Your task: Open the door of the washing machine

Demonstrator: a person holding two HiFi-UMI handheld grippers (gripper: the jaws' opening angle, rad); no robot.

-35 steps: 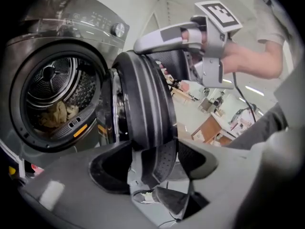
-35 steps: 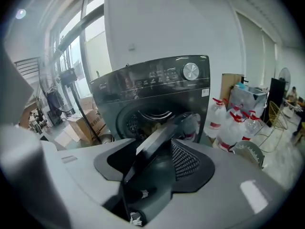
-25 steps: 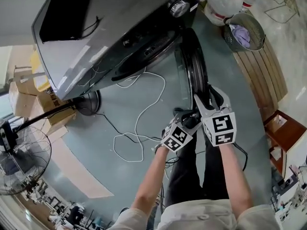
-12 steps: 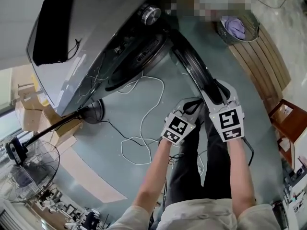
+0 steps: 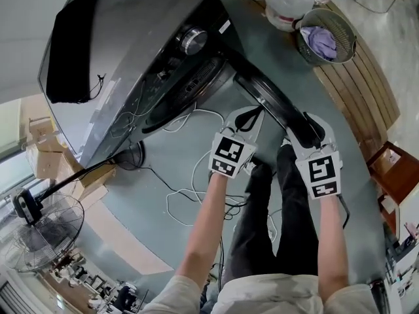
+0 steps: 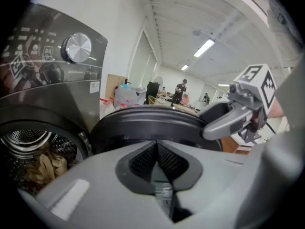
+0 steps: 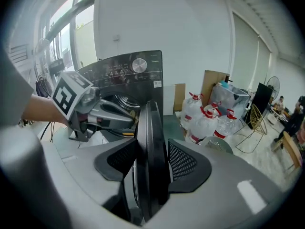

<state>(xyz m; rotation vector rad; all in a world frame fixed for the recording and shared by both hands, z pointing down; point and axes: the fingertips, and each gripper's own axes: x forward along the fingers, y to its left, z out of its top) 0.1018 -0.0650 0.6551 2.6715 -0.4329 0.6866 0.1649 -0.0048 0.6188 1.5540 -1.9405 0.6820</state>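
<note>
The washing machine (image 5: 124,64) is a glossy, dark grey box with a round, chrome-coloured dial (image 6: 78,46) on its control panel. Its door (image 5: 272,102) stands swung out from the front, and from the head view we see it edge-on as a thick, black, curved rim of smooth plastic.

The right gripper (image 7: 151,149) is clamped on that rim. In the right gripper view the door's edge runs upright between the two jaws, with the black, mesh-textured pads (image 7: 183,161) pressed against both faces. The left gripper (image 6: 156,151) is closed with nothing in it, its ribbed pads meeting in a narrow V. It hangs just beside the door, on the side facing the machine's opening.

Through that round opening we see the perforated steel drum (image 6: 21,144), which holds a crumpled heap of beige laundry (image 6: 45,168).

Beyond the door, a round wire-mesh basket (image 5: 306,44) holds a bunched lilac cloth (image 5: 325,41) and sits at the end of a slatted wooden bench (image 5: 357,87). Clear water bottles (image 7: 205,123) with red caps stand clustered beside the machine.
</note>
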